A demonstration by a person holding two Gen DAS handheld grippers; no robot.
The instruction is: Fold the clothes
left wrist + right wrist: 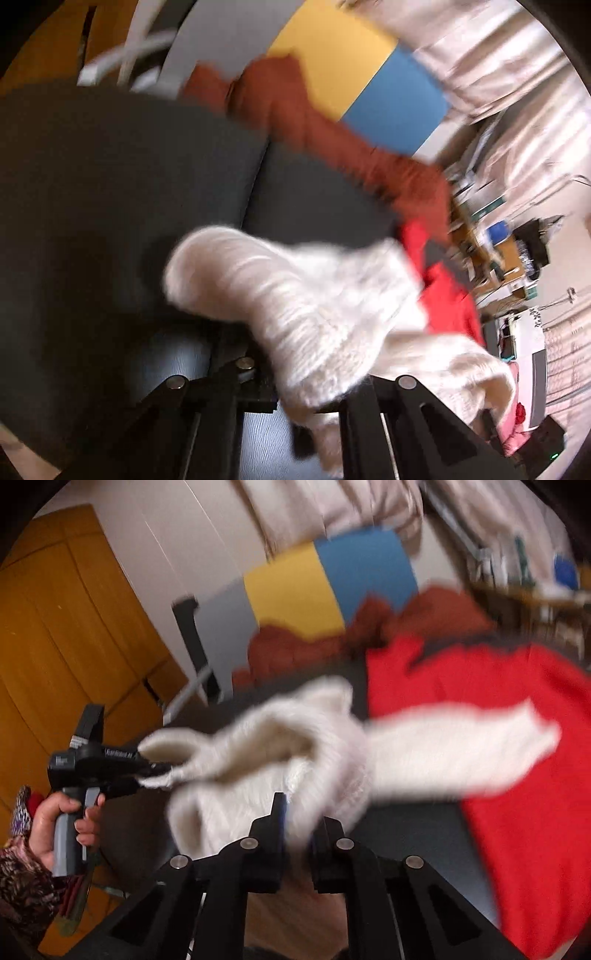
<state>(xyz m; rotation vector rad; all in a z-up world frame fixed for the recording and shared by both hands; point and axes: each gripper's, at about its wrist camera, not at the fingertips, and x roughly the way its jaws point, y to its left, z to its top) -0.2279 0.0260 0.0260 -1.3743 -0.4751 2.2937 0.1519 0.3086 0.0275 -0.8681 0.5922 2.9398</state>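
Observation:
A fluffy white knit garment [310, 306] hangs in the air between both grippers, blurred by motion. My left gripper [306, 398] is shut on one edge of it; it also shows in the right wrist view [147, 770], clamped on the garment's left end. My right gripper [299, 830] is shut on the white garment [280, 760] near its middle edge, and a sleeve streams off to the right. A red garment [517, 775] lies on the dark table [110, 184] under the sleeve. A rust-brown garment [332, 125] lies at the table's far edge.
A yellow and blue panel [325, 583] stands behind the table. Orange wooden doors [66, 646] are to the left. A cluttered desk [509, 251] and pale curtains [517, 74] lie beyond the table's right side.

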